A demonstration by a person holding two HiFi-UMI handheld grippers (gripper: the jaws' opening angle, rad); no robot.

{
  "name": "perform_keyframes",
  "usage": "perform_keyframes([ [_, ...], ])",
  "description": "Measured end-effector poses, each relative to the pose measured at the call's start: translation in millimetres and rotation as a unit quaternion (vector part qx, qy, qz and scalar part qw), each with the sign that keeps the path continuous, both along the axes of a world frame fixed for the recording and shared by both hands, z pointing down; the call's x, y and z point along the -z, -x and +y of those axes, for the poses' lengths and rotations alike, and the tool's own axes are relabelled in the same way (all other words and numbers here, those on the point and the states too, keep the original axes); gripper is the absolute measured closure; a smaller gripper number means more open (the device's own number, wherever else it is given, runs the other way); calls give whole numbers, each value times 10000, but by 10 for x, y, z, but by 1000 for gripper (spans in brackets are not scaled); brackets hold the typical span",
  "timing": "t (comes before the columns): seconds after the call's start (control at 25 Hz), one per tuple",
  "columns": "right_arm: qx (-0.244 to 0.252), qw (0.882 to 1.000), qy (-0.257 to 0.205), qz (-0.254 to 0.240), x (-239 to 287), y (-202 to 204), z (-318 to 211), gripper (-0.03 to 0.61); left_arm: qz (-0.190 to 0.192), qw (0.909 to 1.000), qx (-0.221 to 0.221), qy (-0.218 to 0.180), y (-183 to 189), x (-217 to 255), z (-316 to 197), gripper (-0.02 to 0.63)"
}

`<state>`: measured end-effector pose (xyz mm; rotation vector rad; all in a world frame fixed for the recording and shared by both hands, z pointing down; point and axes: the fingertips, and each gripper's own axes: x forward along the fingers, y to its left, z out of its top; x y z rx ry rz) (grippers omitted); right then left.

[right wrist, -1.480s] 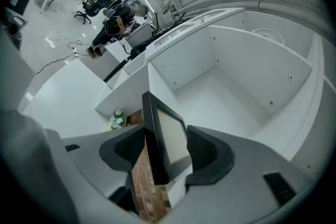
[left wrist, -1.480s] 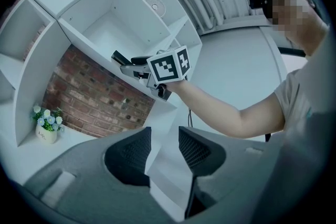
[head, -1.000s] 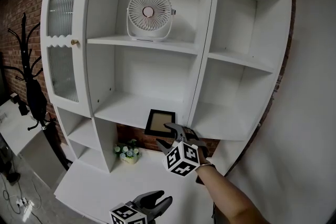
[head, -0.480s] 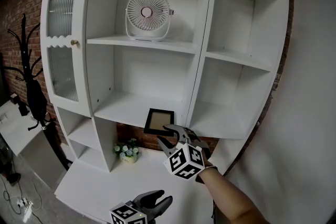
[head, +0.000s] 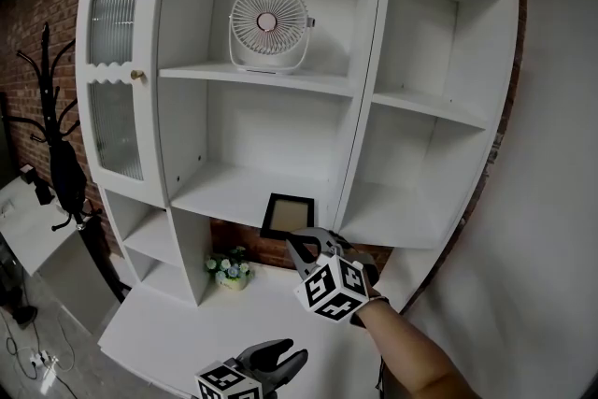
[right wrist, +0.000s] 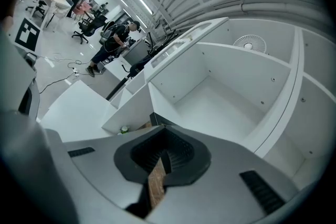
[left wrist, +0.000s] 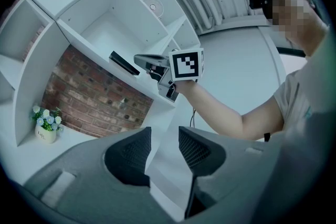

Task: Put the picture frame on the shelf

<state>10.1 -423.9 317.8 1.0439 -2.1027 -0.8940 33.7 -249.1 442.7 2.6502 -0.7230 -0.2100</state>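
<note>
The black picture frame [head: 287, 215] stands on the front edge of the middle shelf [head: 234, 192] of the white cabinet. It also shows edge-on in the left gripper view as a dark picture frame [left wrist: 124, 62]. My right gripper [head: 304, 244] sits just below and in front of the frame's lower right corner, its jaws shut with nothing between them. In the right gripper view the right gripper [right wrist: 163, 157] is pressed together, and the frame's dark corner [right wrist: 157, 119] shows just past it. My left gripper [head: 285, 355] hangs low over the desk, open and empty.
A white desk fan [head: 268, 26] stands on the shelf above. A small flower pot [head: 227, 271] sits on the white desk [head: 177, 332] under the shelf. Left is a glass cabinet door [head: 112, 79] and a black coat stand [head: 56, 154]. A white wall [head: 551, 201] bounds the right.
The right gripper's jaws, wide open by the frame a second ago, have closed together. The frame stays on the shelf. The left gripper has not moved.
</note>
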Motion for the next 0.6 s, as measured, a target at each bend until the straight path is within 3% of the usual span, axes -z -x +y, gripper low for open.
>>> perform_keyframes([
  [0.4, 86, 9994, 108, 327, -130, 124, 27, 563, 22, 10000, -41, 25, 16, -28, -45, 446],
  [0.6, -28, 9988, -94, 486, -144, 132, -39, 563, 21, 10000, -58, 34, 21, -26, -60, 446],
])
